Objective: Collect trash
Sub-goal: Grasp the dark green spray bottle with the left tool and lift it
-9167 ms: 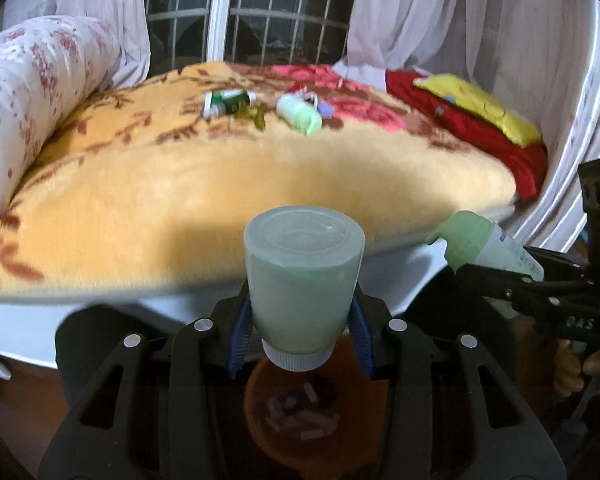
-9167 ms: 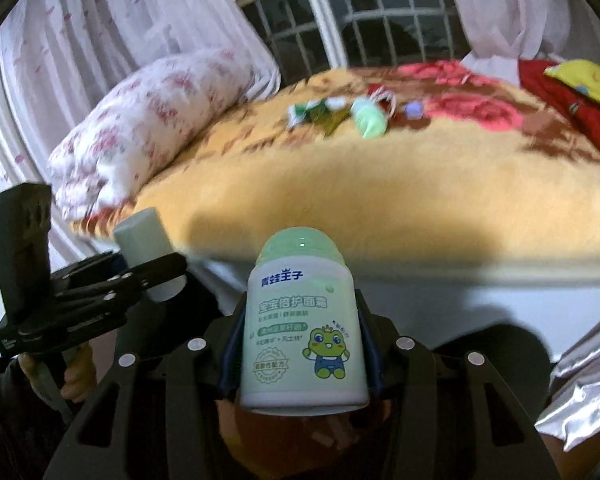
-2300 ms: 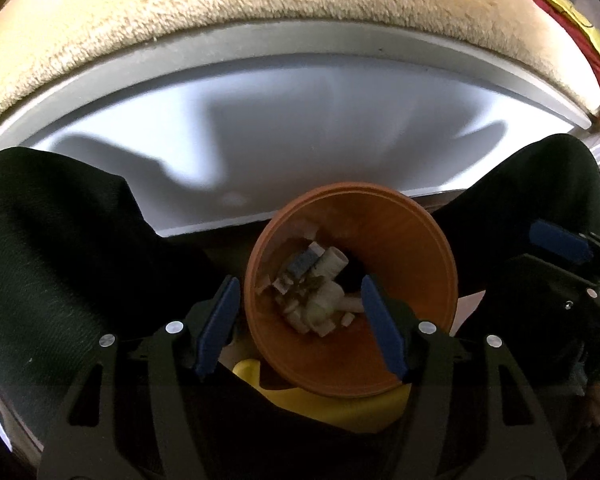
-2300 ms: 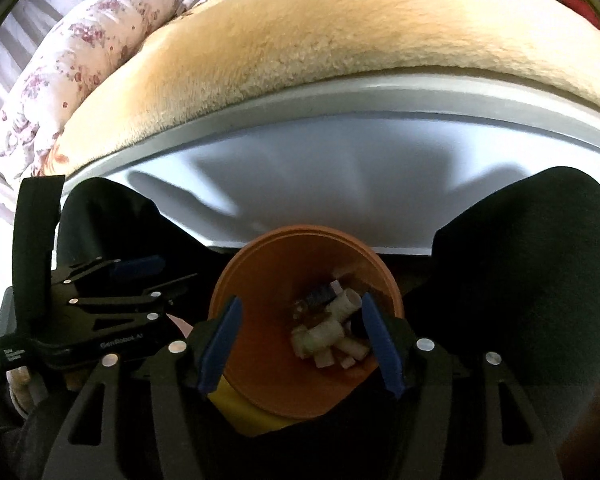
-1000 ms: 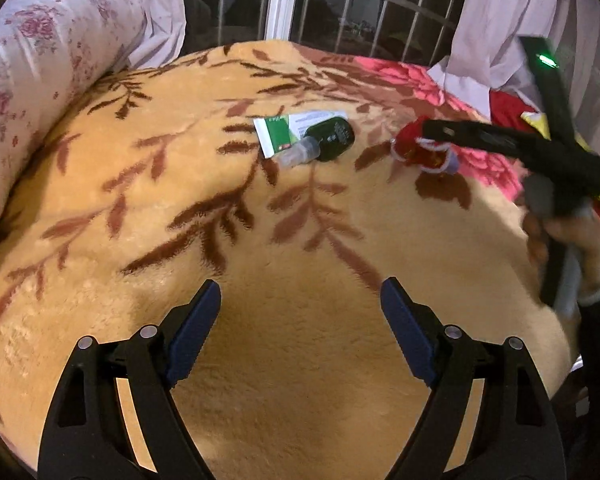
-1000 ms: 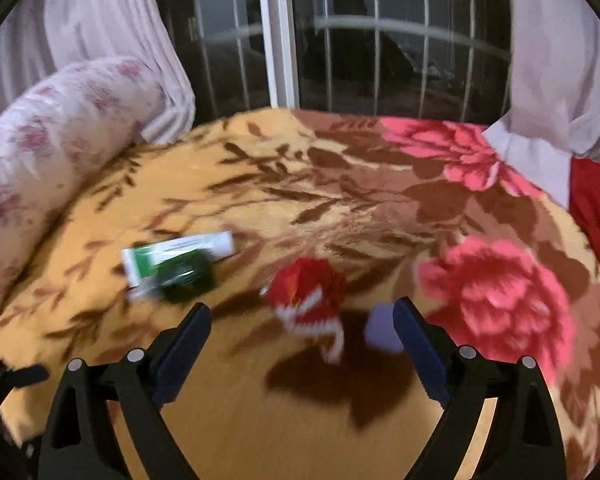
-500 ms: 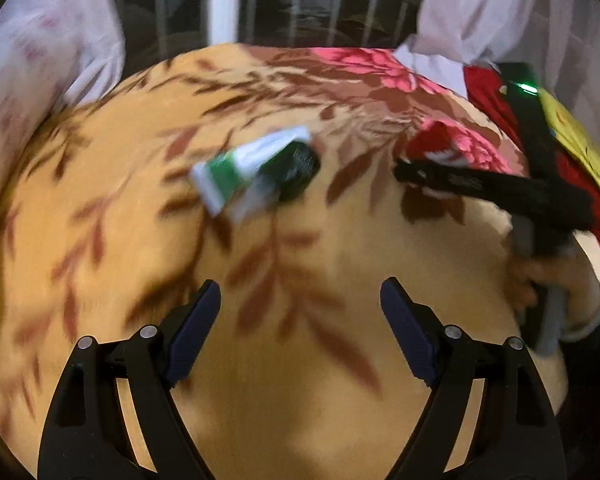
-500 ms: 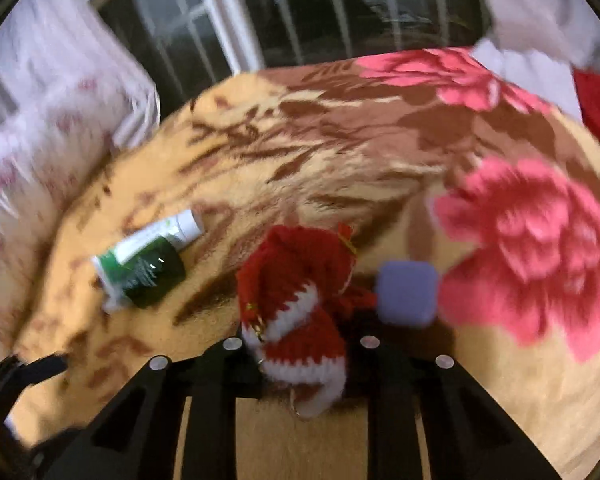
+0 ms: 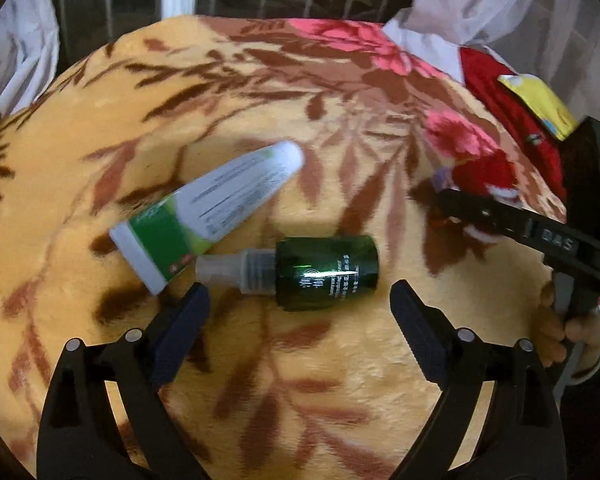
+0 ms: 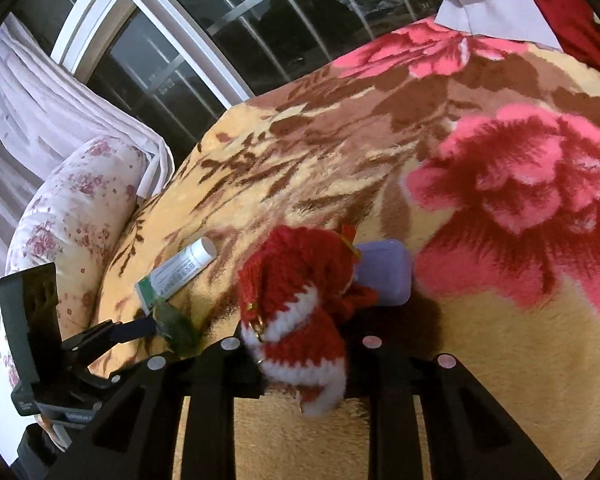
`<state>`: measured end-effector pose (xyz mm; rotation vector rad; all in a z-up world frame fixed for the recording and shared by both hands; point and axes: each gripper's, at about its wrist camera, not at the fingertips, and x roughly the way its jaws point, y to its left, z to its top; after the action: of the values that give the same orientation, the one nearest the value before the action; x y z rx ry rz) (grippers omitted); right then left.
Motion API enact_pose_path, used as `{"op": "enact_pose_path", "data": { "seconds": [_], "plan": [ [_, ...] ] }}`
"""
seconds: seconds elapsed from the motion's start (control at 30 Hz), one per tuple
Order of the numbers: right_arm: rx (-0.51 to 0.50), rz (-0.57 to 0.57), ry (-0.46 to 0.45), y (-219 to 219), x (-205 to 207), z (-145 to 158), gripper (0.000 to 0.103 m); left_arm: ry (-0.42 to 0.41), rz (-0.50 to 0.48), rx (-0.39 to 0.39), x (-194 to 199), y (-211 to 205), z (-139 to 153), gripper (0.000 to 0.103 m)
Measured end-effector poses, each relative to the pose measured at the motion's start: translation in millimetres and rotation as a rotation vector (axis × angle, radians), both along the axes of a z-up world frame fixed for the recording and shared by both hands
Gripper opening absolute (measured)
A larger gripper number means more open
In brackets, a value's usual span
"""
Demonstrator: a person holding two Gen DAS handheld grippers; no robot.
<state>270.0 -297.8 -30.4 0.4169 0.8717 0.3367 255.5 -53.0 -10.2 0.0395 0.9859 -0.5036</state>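
Observation:
A dark green bottle [image 9: 326, 272] with a clear cap lies on its side on the yellow floral blanket [image 9: 300, 380]. A white and green tube [image 9: 212, 208] lies just beyond it. My left gripper [image 9: 298, 294] hovers right at the bottle; its jaws are opening, one tip at each end of the bottle, pads not pressing. My right gripper [image 10: 296, 360] is shut on a red and white knitted ornament [image 10: 296, 304]. A small purple box [image 10: 384, 272] sits against the ornament. In the right wrist view the left gripper [image 10: 112, 332] reaches the bottle from the left.
A floral pillow [image 10: 68, 216] lies along the bed's left side. Behind the bed are a barred window [image 10: 228, 32] and pale curtains [image 10: 32, 120]. Red and yellow cloth [image 9: 520, 96] lies at the bed's right. A hand [image 9: 556, 332] holds the right gripper.
My left gripper has closed in on the bottle and tube, which now fill the view, and its jaws stand wider. My right gripper went from open to shut on the knitted ornament.

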Motion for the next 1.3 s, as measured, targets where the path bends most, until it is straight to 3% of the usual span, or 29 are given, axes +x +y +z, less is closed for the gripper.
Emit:
{"op": "enact_pose_path", "data": {
  "seconds": [0.07,0.3,0.47,0.6,0.7,0.8,0.87,1.03,1.3],
  "plan": [
    [0.003,-0.001,0.001,-1,0,-1,0.024,-0.025,0.014,-0.001,-3,2,3,0.089],
    [0.005,-0.003,0.002,-1,0,-1,0.024,0.039,0.080,0.043,1,-9,-6,0.089],
    [0.003,0.000,-0.001,-1,0,-1,0.024,0.100,0.266,-0.060,9,-13,-5,0.089],
    [0.004,0.004,0.003,-1,1,-1,0.024,0.148,0.451,-0.061,24,-14,-10,0.089],
    [0.002,0.008,0.003,0,2,-1,0.024,0.163,0.546,-0.009,30,-23,-10,0.089],
    [0.003,0.006,0.002,0,1,-1,0.024,0.140,0.619,0.081,28,-30,-12,0.074],
    [0.003,0.005,0.001,1,1,-1,0.024,0.128,0.640,0.095,26,-29,-12,0.067],
    [0.007,0.004,-0.002,0,1,0,0.024,0.126,0.602,0.053,17,-20,-10,0.066],
    [0.009,0.003,-0.005,-1,1,1,0.026,0.157,0.262,0.065,-13,-1,-15,0.068]
  ]
}}
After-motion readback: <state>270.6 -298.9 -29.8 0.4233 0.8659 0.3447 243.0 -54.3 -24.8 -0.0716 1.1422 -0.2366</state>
